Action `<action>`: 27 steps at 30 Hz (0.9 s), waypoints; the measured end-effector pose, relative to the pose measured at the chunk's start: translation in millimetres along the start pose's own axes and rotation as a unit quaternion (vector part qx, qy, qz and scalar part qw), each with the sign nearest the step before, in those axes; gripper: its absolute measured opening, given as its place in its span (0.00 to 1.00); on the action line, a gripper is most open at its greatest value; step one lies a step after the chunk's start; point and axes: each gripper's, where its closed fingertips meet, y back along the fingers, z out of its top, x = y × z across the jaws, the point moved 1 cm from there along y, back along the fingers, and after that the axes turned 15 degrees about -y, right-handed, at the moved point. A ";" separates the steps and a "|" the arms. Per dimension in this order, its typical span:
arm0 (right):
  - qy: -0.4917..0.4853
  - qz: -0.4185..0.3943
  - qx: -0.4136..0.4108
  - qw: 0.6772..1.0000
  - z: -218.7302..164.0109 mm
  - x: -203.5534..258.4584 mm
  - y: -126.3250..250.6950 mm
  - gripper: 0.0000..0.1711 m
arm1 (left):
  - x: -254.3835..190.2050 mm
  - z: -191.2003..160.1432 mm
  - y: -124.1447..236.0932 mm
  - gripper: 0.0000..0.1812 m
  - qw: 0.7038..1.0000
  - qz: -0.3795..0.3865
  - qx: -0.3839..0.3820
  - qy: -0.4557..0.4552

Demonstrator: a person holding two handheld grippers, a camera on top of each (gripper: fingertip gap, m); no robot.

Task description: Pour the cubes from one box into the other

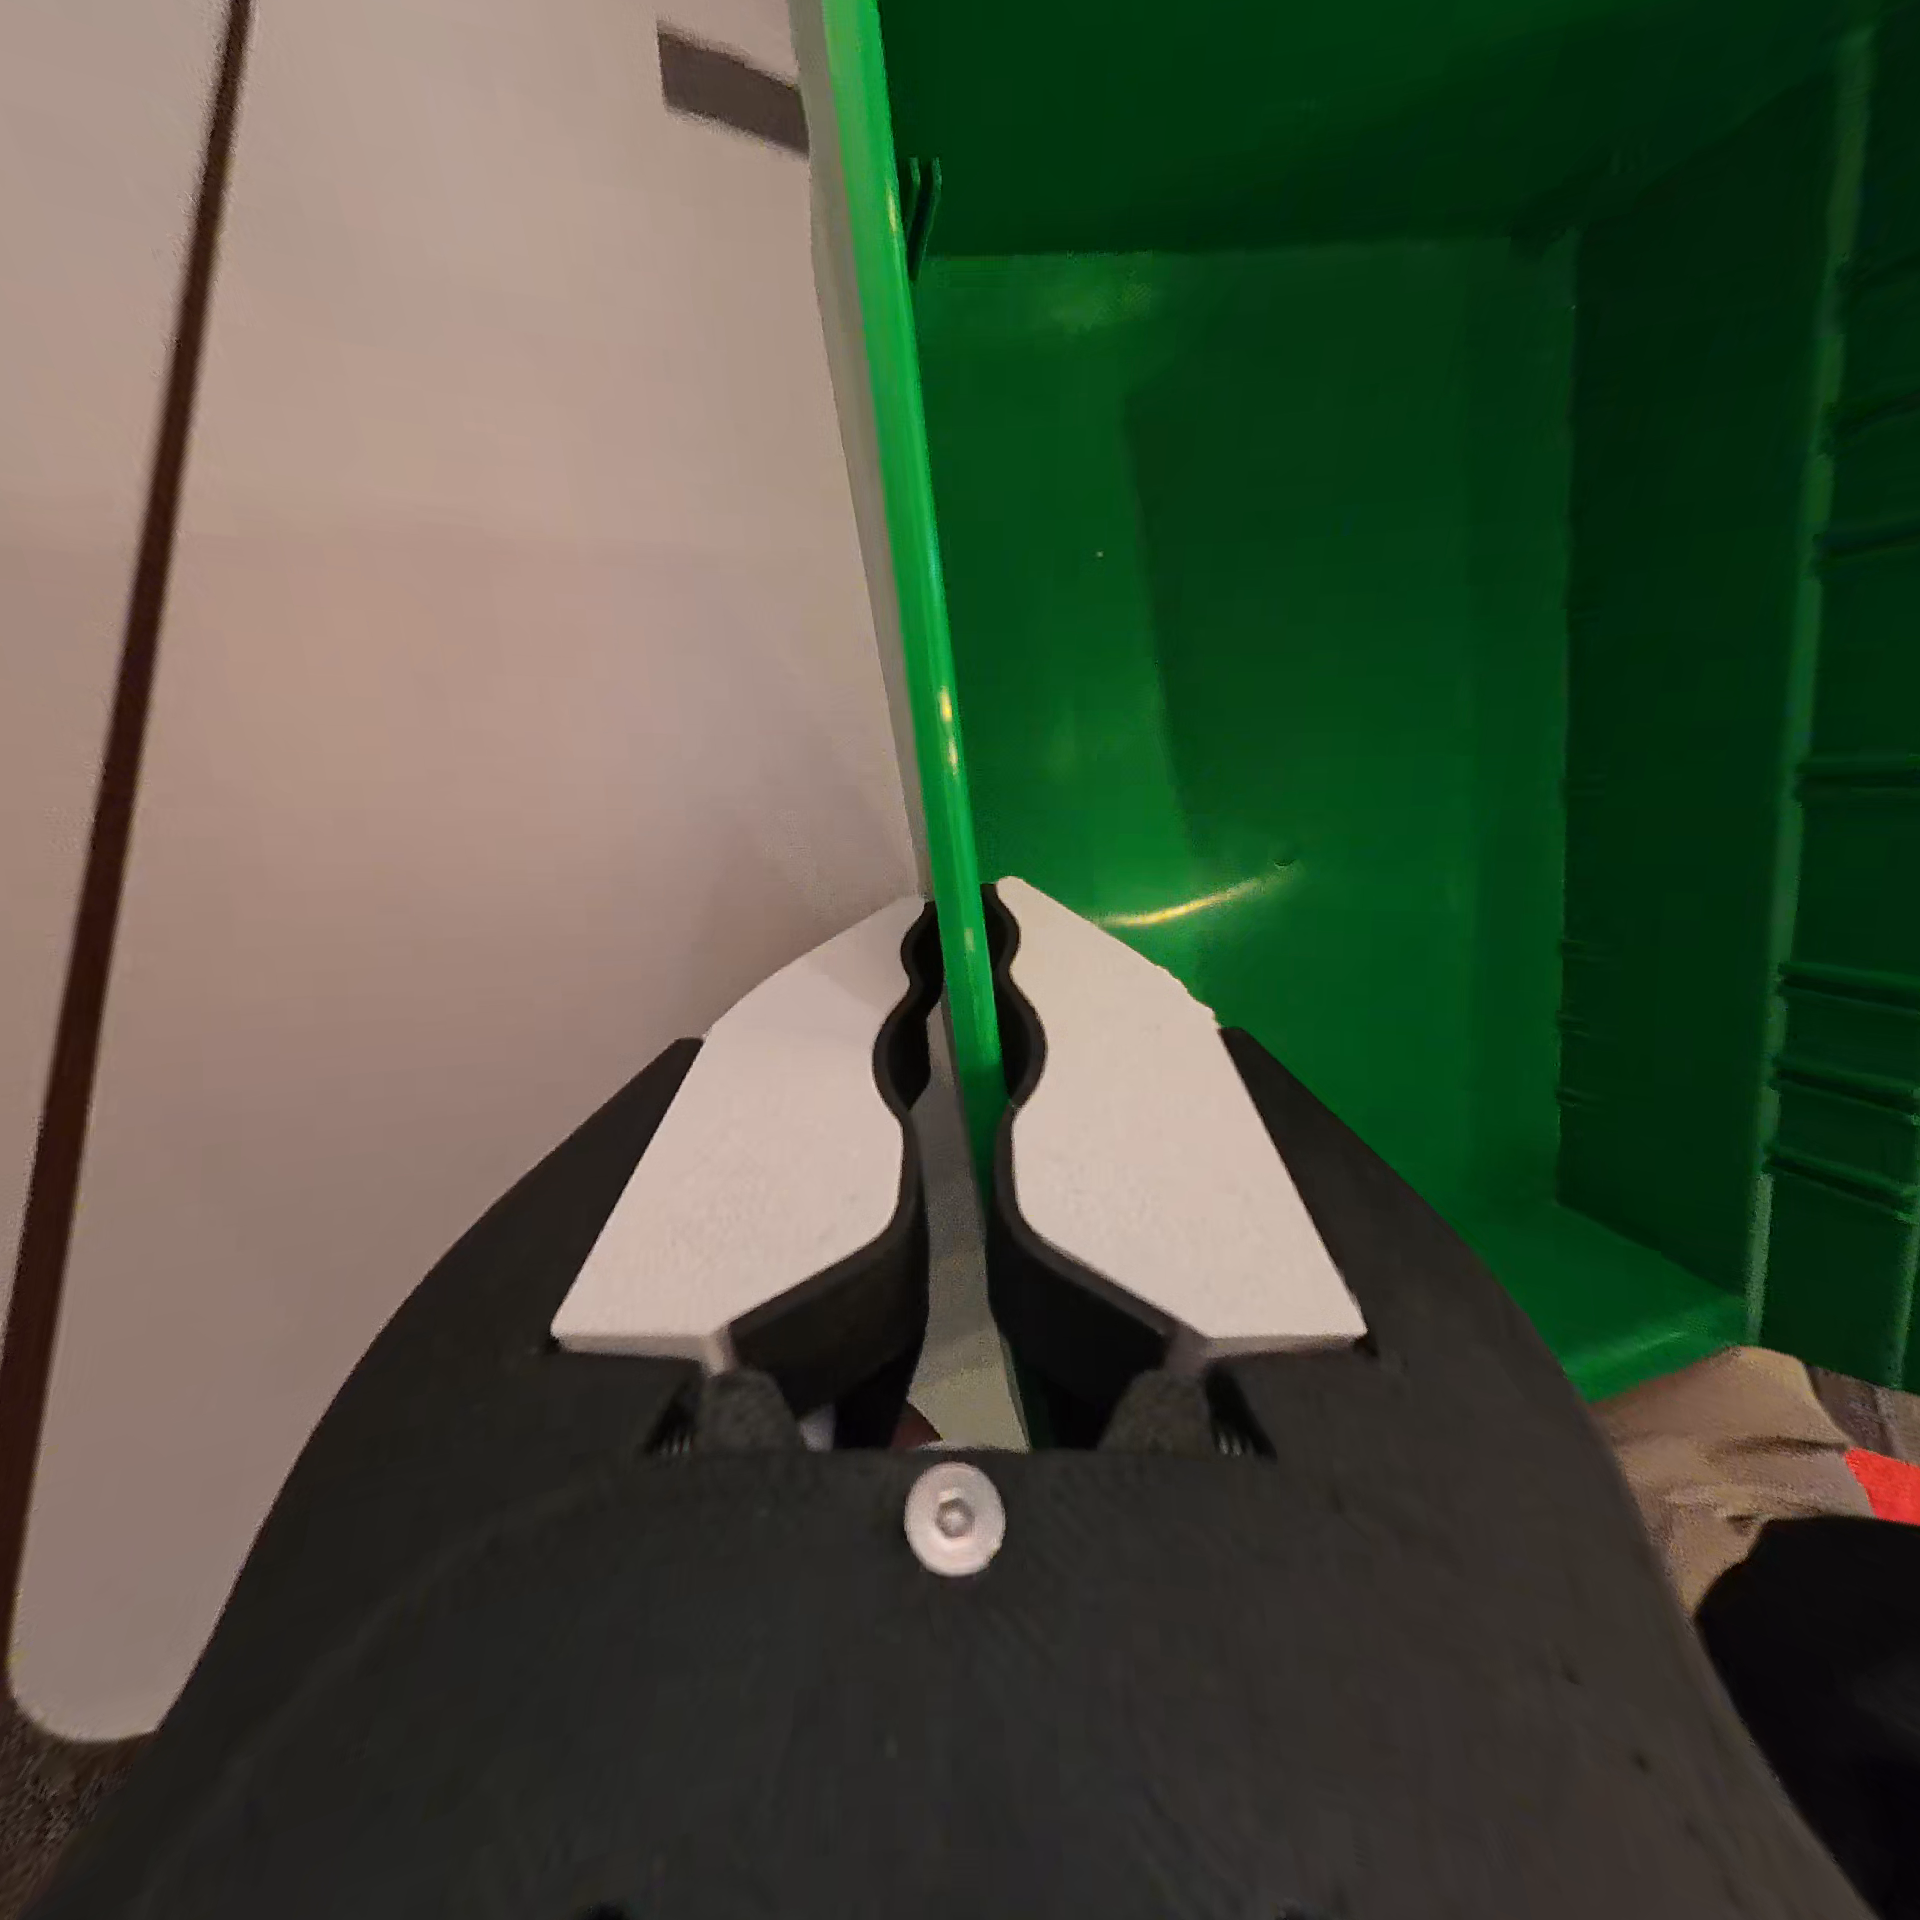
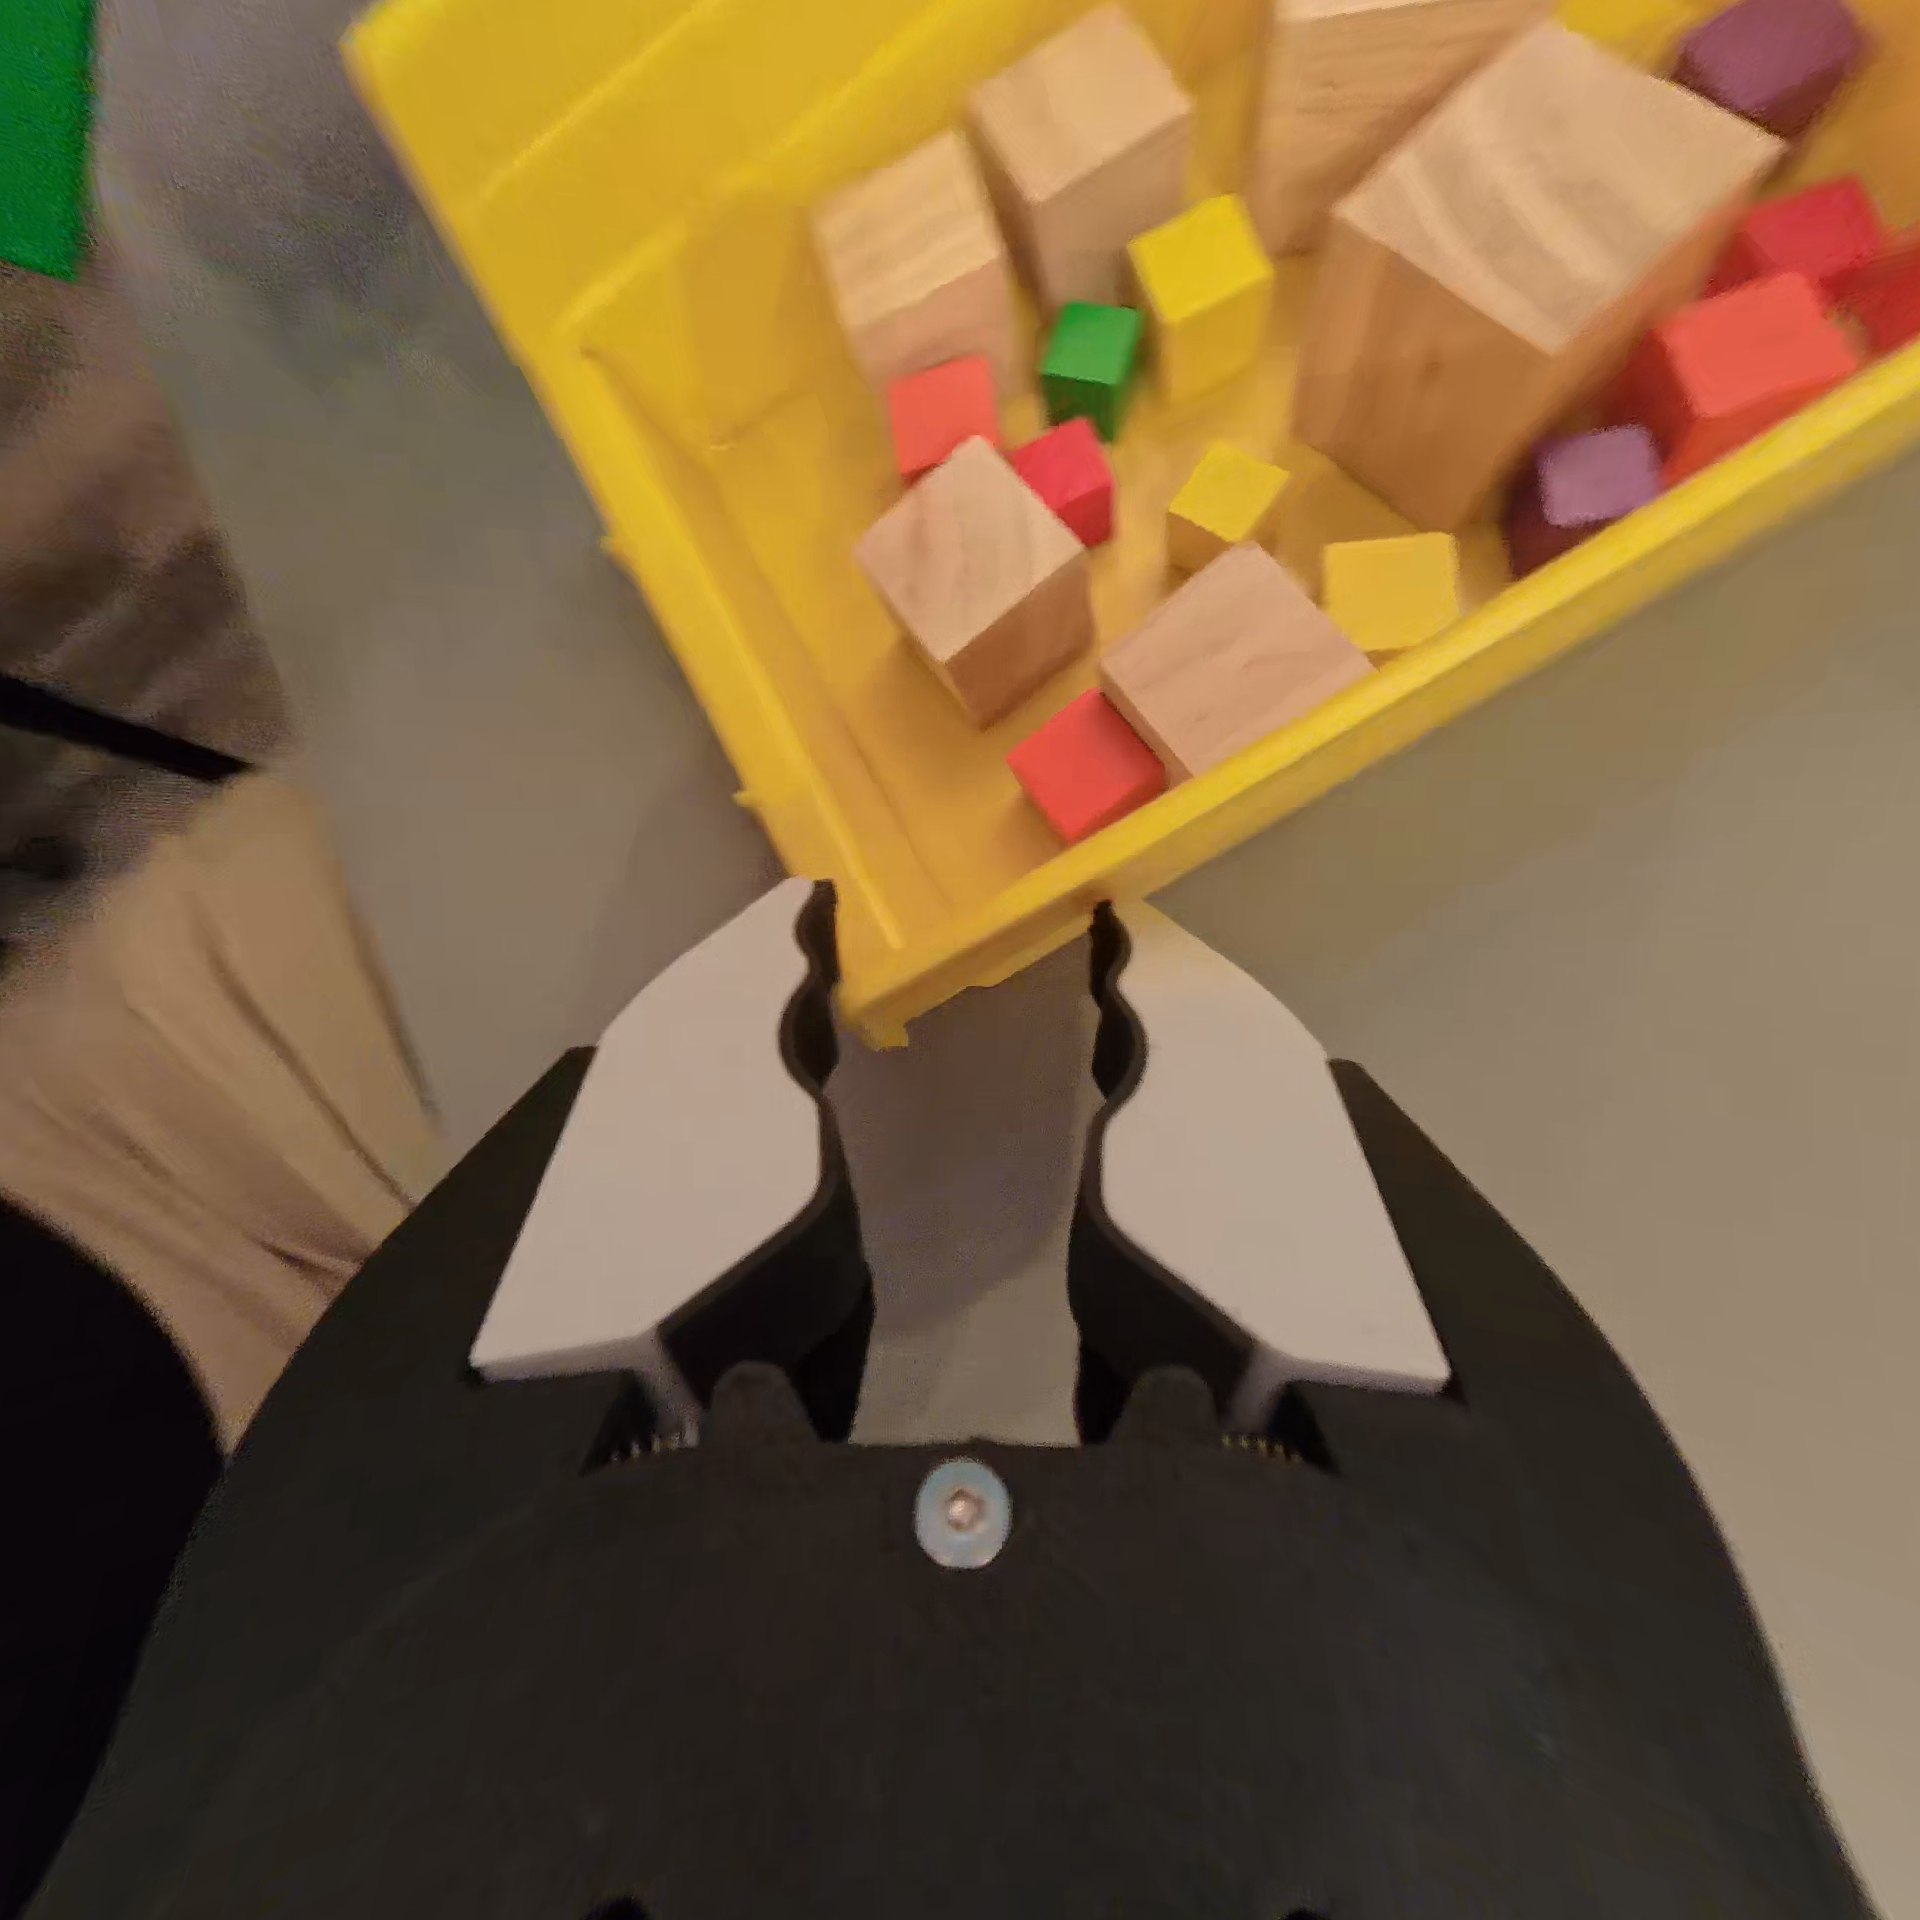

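Observation:
My left gripper point(image 1: 961, 894) is shut on the thin side wall of the green box point(image 1: 1351, 623). The box is held up with its open side towards the camera, and I see no cubes inside it. The green box also shows in the right wrist view point(image 2: 42, 125), at the top left edge. The yellow box point(image 2: 1455, 644) rests on the grey table point(image 2: 1558, 987) and holds several cubes: plain wooden ones point(image 2: 977, 571) and small red point(image 2: 1081, 764), yellow, green and purple ones. My right gripper point(image 2: 961, 899) is open, with the yellow box's near corner between its fingertips.
A pale surface with a dark vertical line point(image 1: 135, 727) lies left of the green box. Beige cloth point(image 2: 187, 1039) is at the table's left edge. A black object point(image 1: 1829, 1662) sits at the lower right of the left wrist view.

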 end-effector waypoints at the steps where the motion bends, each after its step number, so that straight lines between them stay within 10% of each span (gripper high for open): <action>1: -0.008 0.032 0.003 0.999 5.1 9.1 -6.7 0.30 | -2.9 8.3 8.5 0.04 1.000 0.001 -0.011 -0.005; 9: -0.021 0.111 -0.097 0.989 28.6 19.4 53.4 0.45 | -102.0 77.6 21.9 0.04 0.992 -0.073 -0.052 -0.088; 22: -0.078 -0.029 -0.303 0.949 -38.6 -60.0 305.8 0.37 | -411.2 102.4 -130.0 0.04 0.915 -0.289 0.032 -0.279; 27: -0.110 -0.064 -0.338 0.932 -80.0 -78.2 352.7 0.37 | -467.0 78.6 -186.7 0.04 0.899 -0.308 0.082 -0.299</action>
